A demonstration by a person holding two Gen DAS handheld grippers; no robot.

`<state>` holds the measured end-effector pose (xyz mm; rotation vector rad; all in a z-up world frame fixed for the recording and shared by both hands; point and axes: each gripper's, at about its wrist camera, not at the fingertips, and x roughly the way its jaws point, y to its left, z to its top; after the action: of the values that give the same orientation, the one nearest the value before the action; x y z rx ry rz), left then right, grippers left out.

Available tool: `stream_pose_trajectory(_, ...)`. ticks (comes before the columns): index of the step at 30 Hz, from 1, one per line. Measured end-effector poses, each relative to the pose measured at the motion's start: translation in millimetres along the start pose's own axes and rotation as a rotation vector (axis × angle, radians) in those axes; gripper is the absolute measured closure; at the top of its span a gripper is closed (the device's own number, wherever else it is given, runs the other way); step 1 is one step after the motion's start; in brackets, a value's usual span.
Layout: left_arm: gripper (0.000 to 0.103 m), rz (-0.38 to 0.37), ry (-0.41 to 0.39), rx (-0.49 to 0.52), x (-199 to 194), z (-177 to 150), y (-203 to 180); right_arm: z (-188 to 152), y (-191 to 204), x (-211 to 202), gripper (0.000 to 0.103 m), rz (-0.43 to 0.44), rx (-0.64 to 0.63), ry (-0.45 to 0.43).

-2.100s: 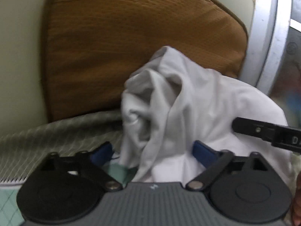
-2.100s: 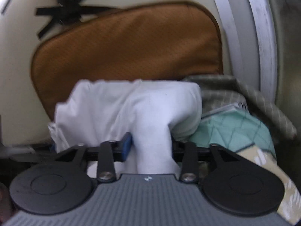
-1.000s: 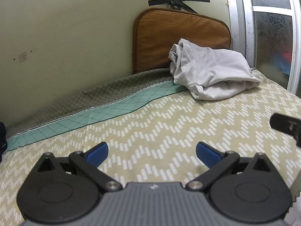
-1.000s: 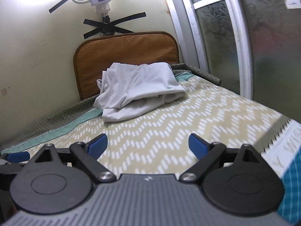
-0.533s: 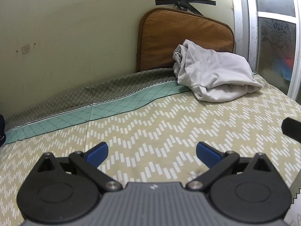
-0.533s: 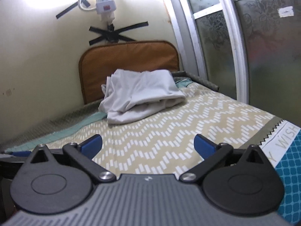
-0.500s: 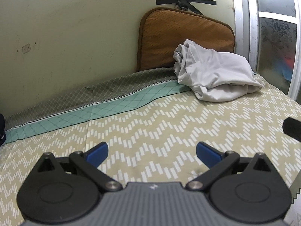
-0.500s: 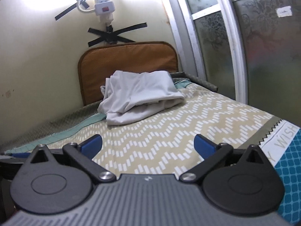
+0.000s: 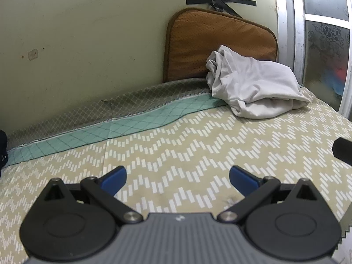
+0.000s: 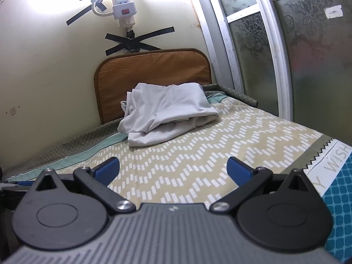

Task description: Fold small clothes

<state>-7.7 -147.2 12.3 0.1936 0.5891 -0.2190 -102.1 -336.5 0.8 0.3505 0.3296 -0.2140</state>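
Observation:
A folded light-grey garment lies at the far end of the bed against a brown cushion; it also shows in the right wrist view. My left gripper is open and empty, low over the patterned bedspread, well back from the garment. My right gripper is open and empty, also well short of the garment. A dark part of the right gripper shows at the right edge of the left wrist view.
The bed runs along a pale wall on the left. A frosted sliding window with a metal frame stands on the right. A power strip hangs on the wall above the cushion. A blue-patterned cloth lies at the near right.
Both grippers have let go of the grey garment, opened, and pulled back from it. The garment now lies still against the cushion. In the last half second little has moved.

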Motion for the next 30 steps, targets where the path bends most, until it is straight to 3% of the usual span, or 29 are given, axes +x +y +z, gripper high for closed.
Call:
stream_pose_trajectory(6,0.000,0.059,-0.041,0.030,-5,-2,-4,0,-5,3,0.000,0.014,0.038,0.017)
stream_pose_trajectory(11,0.000,0.067,-0.045,0.025,-7,-2,-3,0,-5,3,0.000,0.029,0.043,0.022)
stream_pose_trajectory(30,0.000,-0.017,0.013,-0.022,-12,0,4,0,-9,4,0.000,0.049,0.081,0.031)
